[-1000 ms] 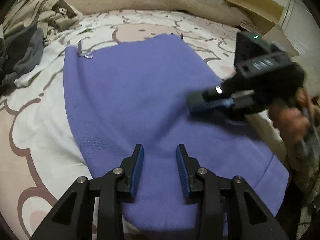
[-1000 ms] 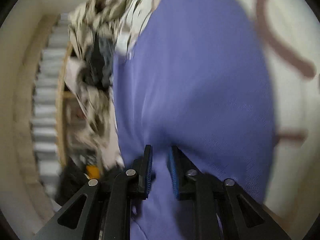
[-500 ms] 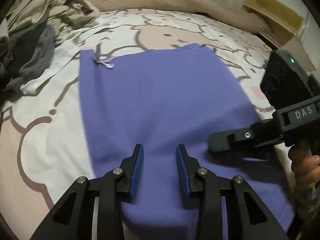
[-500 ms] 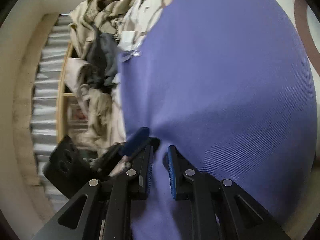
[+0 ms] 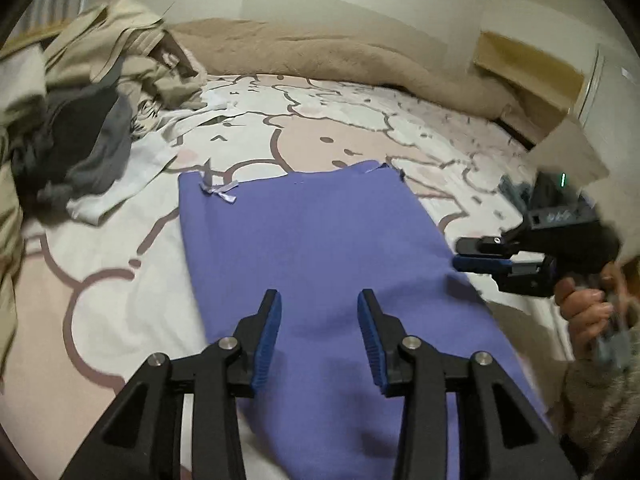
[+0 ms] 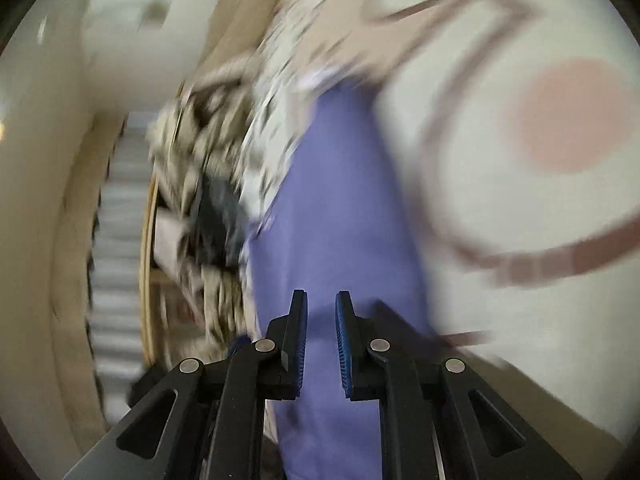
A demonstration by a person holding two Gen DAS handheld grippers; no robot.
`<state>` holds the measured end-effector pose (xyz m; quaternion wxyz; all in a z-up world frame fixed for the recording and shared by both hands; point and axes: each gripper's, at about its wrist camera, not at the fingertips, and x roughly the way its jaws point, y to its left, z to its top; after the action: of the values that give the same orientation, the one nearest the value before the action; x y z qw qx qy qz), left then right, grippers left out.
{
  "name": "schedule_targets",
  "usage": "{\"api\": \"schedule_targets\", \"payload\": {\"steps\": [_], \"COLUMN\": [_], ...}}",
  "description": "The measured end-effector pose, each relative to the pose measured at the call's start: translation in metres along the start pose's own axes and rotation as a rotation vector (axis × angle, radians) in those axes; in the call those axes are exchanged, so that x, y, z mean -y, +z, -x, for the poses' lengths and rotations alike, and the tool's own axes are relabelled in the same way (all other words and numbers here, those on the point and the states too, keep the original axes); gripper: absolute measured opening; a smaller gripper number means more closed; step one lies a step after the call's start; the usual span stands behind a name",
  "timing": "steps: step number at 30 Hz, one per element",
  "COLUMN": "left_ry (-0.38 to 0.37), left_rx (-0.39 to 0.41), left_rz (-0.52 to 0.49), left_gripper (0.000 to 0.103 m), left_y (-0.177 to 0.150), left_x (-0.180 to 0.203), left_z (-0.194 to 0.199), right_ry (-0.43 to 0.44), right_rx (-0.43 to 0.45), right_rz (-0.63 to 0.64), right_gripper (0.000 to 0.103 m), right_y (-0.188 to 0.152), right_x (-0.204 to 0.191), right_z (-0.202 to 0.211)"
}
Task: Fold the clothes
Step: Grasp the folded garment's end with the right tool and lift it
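Nearest, the left gripper (image 5: 319,322) hangs over the near end of the purple garment (image 5: 320,248), its blue-padded fingers (image 5: 267,332) spread wide with nothing between them, which looks like a hover above the cloth and no grasp. The garment lies flat on the bed (image 5: 100,280) as a long, smooth-sided strip that runs from near to far, its long edges straight, so it reads as already narrowed lengthwise; whether a crosswise fold is due or this is one garment freshly laid out, I cannot settle from here. To the right, just off the strip's right edge, the right gripper (image 5: 476,256) is held sideways in a person's hand (image 5: 584,312), fingers pointing left toward the cloth; in its own blurred view (image 6: 321,336) the fingers stand a narrow gap apart and appear to hold nothing. At the far end of the strip a small pale ribbon (image 5: 219,192) sits by the left corner. Further left, a heap of beige and grey clothes (image 5: 72,120) is piled clear of the working area, and along the far side of the bed a tan blanket (image 5: 320,52) is bunched against the wall.
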<state>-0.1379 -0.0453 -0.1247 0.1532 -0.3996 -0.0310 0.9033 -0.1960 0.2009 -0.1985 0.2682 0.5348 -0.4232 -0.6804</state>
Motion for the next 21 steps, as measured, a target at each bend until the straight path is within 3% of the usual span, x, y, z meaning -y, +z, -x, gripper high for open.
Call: {"api": "schedule_targets", "payload": {"steps": [3, 5, 7, 9, 13, 14, 17, 21], "left_ry": [0.042, 0.084, 0.077, 0.069, 0.037, 0.025, -0.023, 0.037], "left_rx": [-0.07, -0.127, -0.124, -0.12, -0.092, -0.082, -0.078, -0.142], "left_rz": [0.007, 0.013, 0.014, 0.02, 0.049, 0.059, 0.068, 0.03], "left_gripper": [0.039, 0.039, 0.039, 0.039, 0.039, 0.039, 0.039, 0.039], "left_y": [-0.004, -0.011, -0.014, -0.015, -0.016, -0.016, -0.015, -0.023], "left_x": [-0.003, -0.01, -0.013, -0.015, -0.017, -0.018, -0.01, -0.004], "left_z": [-0.023, -0.042, -0.042, -0.041, -0.024, -0.018, -0.003, -0.016], "right_ry": [-0.12, -0.209, -0.187, -0.157, -0.216, -0.238, -0.293, -0.362], "right_rx": [-0.137, -0.182, -0.147, -0.058, 0.084, 0.095, -0.004, -0.137], "right_rz": [0.151, 0.169, 0.098, 0.015, -0.013, 0.011, 0.223, 0.502], "right_gripper": [0.014, 0.013, 0.013, 0.013, 0.014, 0.014, 0.014, 0.014], "right_y": [-0.009, -0.011, 0.0, 0.014, 0.027, 0.025, -0.002, -0.039], "right_x": [-0.038, -0.038, -0.026, -0.009, 0.006, 0.0, -0.039, -0.089], "right_z": [-0.049, -0.077, -0.08, -0.062, -0.013, -0.007, -0.038, -0.079]}}
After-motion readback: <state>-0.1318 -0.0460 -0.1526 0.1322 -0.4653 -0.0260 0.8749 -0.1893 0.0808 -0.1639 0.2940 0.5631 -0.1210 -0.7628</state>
